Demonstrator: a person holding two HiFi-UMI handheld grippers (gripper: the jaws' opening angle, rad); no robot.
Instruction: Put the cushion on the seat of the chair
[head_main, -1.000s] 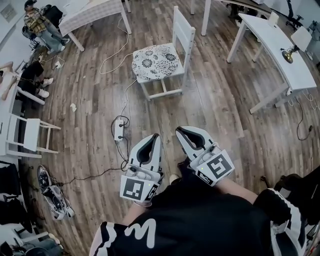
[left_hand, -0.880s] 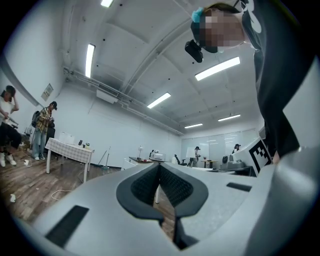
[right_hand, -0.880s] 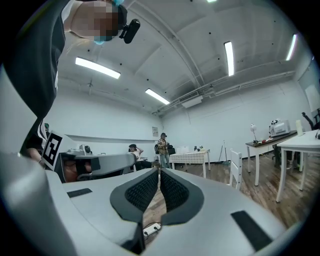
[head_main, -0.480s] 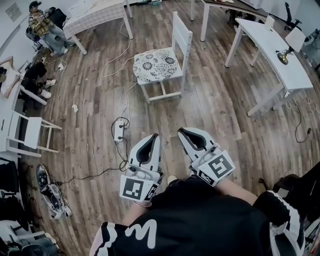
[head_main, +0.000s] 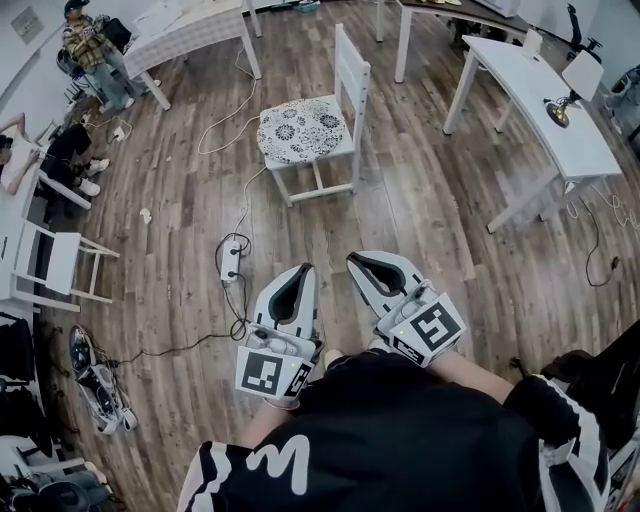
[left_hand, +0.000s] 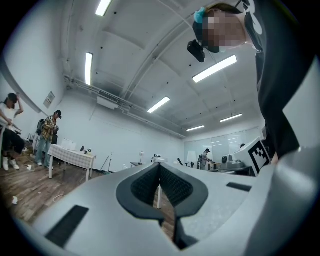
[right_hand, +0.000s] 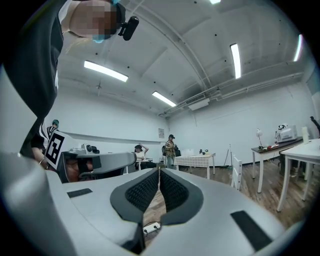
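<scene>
A patterned black-and-white cushion (head_main: 298, 130) lies on the seat of a white wooden chair (head_main: 350, 75) in the upper middle of the head view. Both grippers are held close to the person's body, well short of the chair. My left gripper (head_main: 305, 270) has its jaws together with nothing between them; in the left gripper view its tips (left_hand: 159, 165) meet. My right gripper (head_main: 354, 261) is likewise shut and empty, its tips (right_hand: 159, 170) touching in the right gripper view. The chair's back (right_hand: 236, 172) shows small at right there.
A power strip (head_main: 229, 262) with cables lies on the wood floor between me and the chair. White tables stand at right (head_main: 535, 90) and back left (head_main: 185, 22). A small white chair (head_main: 55, 265) is at left. People (head_main: 85, 45) are at the far left.
Both grippers have shifted slightly left and up in the head view, and the view itself has moved, so the chair with the cushion sits a little further left. Both stay shut.
</scene>
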